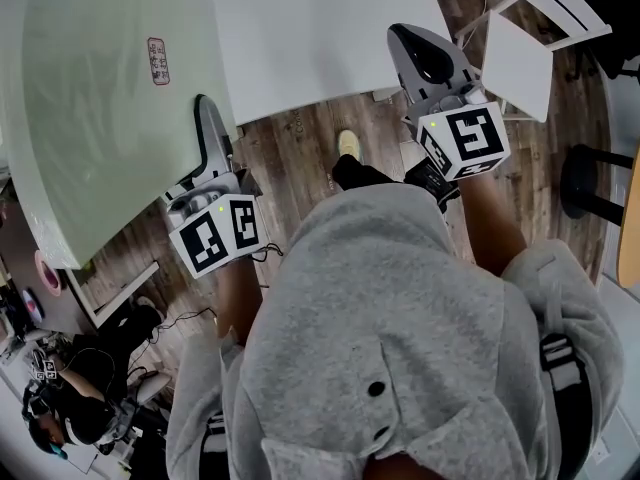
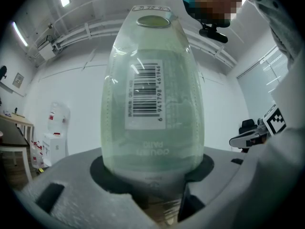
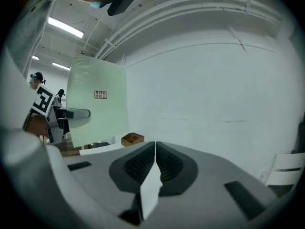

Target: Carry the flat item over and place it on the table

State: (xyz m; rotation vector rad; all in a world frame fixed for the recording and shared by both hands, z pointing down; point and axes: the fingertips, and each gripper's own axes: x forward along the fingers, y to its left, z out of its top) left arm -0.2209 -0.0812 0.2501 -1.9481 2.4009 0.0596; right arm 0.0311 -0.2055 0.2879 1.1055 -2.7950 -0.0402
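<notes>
Grey hoodie [image 1: 400,348] fills the lower head view, with both my grippers reaching out ahead of it. My left gripper [image 1: 205,113] has its jaws spread wide and clamped across the thickness of the pale green board [image 1: 100,98], taking it at the right-hand edge. A barcode label [image 2: 143,97] faces that gripper's camera, and a small red stamp [image 1: 158,60] sits on the broad face. The board hangs tilted in the air at my left, over the wood floor [image 1: 300,158] and beside the white table [image 1: 330,28], not yet on it.

My right gripper [image 1: 410,43] has its jaws pressed together. Only a thin white sliver shows in the slit, and I cannot tell what it is.

I judge the board stiff, since it shows no sag, and smooth enough to slip. Because it is broad and held at a single edge, it will likely try to twist in my grip. A hold near the middle of an edge suits it, and my free gripper could steady another edge before it goes down flat.
</notes>
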